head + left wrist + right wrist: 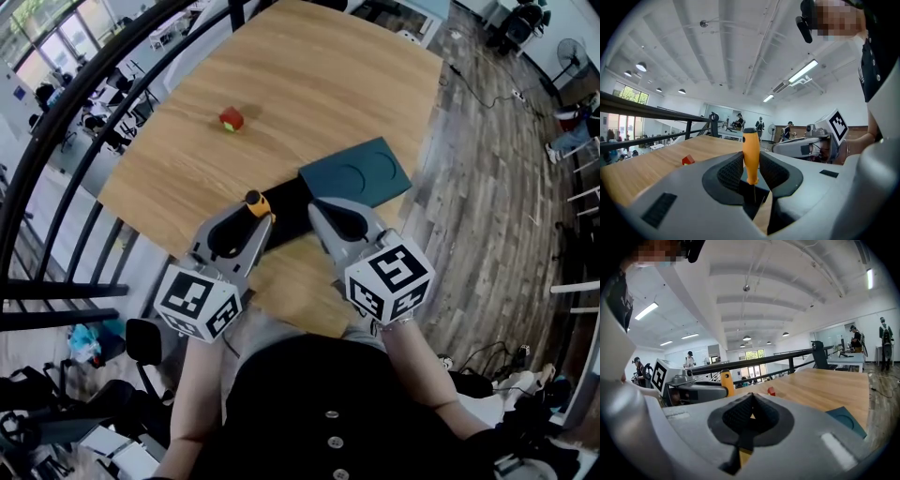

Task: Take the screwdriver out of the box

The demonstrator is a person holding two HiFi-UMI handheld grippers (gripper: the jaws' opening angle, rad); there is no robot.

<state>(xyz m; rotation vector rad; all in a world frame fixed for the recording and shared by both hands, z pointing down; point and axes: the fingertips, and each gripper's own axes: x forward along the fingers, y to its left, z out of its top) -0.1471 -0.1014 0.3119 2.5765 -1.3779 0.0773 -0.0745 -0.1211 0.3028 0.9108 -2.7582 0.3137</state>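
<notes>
My left gripper [259, 218] is shut on the screwdriver [255, 202]. Its orange handle [750, 157] stands upright between the black pads [731, 172], with the thin metal shaft running down below them. The tool hangs over the open black box [292, 212] at the table's near edge. The box's dark teal lid [361, 172] lies flat just behind it. My right gripper [317, 208] is beside the left one, over the box, with its jaws shut and nothing between them [751, 403]. In the right gripper view the screwdriver handle [727, 383] shows at the left, in the left gripper [693, 393].
A small red cube [232, 119] sits on the wooden table [309, 84] farther out, also seen as the red cube [687, 160] in the left gripper view. A black railing [84, 103] runs along the table's left side. The wood-plank floor [487, 206] lies to the right.
</notes>
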